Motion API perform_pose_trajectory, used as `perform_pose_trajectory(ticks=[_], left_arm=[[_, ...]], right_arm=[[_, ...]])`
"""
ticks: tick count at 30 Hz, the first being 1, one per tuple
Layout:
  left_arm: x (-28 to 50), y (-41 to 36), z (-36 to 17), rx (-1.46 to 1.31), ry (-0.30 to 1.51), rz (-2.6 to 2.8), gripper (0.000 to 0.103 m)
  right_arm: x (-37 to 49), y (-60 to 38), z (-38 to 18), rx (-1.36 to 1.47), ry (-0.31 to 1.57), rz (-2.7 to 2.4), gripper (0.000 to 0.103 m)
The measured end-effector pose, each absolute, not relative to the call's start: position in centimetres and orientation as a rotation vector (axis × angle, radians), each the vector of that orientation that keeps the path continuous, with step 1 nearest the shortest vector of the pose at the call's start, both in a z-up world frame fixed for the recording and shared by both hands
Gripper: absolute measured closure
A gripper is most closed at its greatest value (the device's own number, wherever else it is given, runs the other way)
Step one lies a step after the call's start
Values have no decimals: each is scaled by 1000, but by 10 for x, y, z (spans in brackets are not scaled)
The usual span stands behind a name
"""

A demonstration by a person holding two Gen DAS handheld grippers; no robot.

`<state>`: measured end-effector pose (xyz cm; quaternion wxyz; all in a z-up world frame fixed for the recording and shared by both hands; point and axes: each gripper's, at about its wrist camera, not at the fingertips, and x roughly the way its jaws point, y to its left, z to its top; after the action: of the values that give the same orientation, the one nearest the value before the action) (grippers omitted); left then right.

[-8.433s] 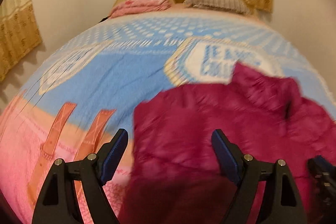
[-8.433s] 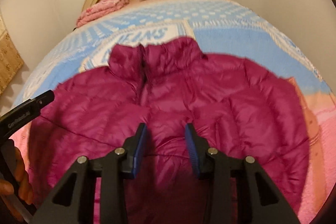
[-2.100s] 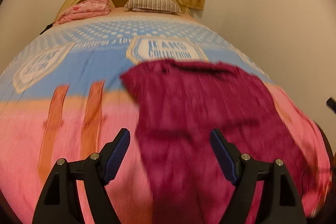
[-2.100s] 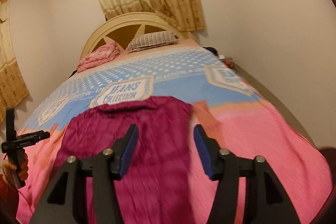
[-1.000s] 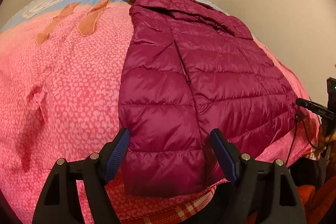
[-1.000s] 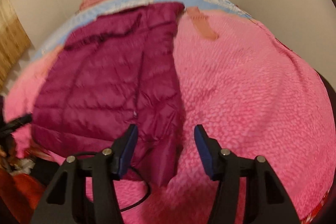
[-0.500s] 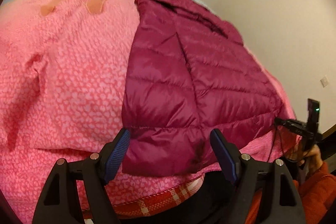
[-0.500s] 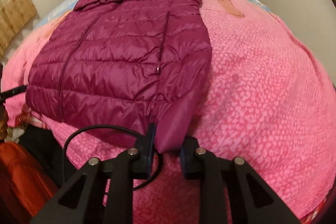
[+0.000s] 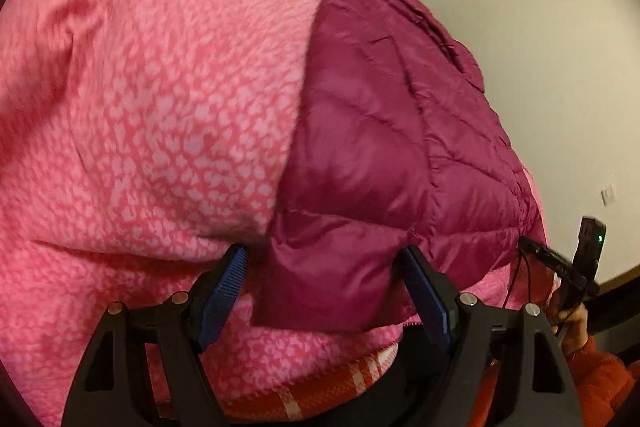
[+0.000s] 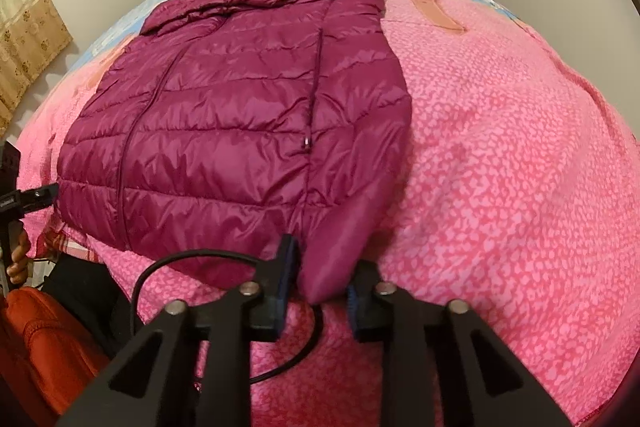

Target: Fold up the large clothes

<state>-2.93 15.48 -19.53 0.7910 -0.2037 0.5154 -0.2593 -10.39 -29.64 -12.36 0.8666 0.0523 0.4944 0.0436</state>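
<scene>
**Jacket corner clamped at the bed's near edge**

The far end of the magenta quilted puffer jacket (image 10: pixel 240 107) is being blurred in the left wrist view, and no writing is being made out on the blue part of the pink blanket (image 10: pixel 500 167). The jacket is lying flat near the bed's foot, stitched in horizontal bands, zipper showing. The right gripper (image 10: pixel 318 287), its jaws just having been closing, is being clamped on a hem corner. The left gripper (image 9: pixel 324 291) is being held apart around the other corner, pads not pressing.
</scene>
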Motion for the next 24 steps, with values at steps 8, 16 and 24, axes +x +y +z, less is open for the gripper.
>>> perform_pose_trajectory(ticks=[8, 16, 24], left_arm=[[-40, 153, -156, -447, 971, -654, 90], [-46, 152, -92, -448, 770, -749, 96], [-61, 147, -48, -414, 636, -814, 97]], right_arm=[[-111, -311, -102, 352, 910, 235, 91], [-99, -287, -57, 392, 761, 372, 92], [-103, -275, -15, 401, 644, 432, 92]])
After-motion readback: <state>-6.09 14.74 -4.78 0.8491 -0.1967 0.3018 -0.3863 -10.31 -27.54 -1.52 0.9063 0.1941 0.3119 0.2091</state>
